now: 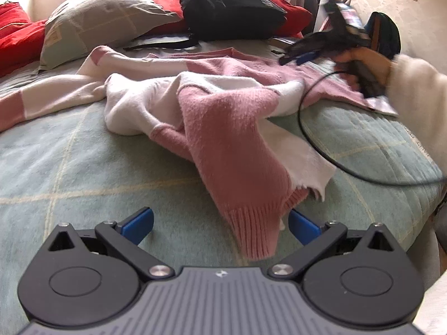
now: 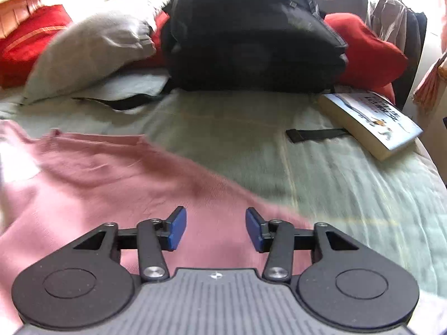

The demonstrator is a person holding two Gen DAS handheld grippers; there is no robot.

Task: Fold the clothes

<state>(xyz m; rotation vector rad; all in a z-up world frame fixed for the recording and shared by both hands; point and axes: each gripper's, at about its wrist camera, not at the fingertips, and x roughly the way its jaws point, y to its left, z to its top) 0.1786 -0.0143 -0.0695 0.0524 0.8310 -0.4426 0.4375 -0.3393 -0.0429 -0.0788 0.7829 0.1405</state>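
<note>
So the pink and white knitted sweater (image 1: 223,106) is lying across the pale green quilted bedspread (image 1: 69,153), and honestly the folding looks barely started. The body is spread toward the far side, one sleeve with its ribbed cuff is flopped forward in a bunched heap, and another sleeve trails off to the left. Nothing looks like a neat fold yet, so I'd say most of the job is left.

The left gripper (image 1: 220,224) has its blue pads wide apart, with the cuff hanging between them but not pinched. The right gripper (image 2: 215,229) is also apart with nothing in it, just hovering over the pink knit.

Behind that: a grey pillow (image 1: 103,19), a black backpack (image 1: 229,2), red cushions (image 1: 16,36) and a paperback book (image 2: 371,122).

Hard to tell: the right wrist view is smeared, the sweater's left end is cut off, and its collar is hidden.
</note>
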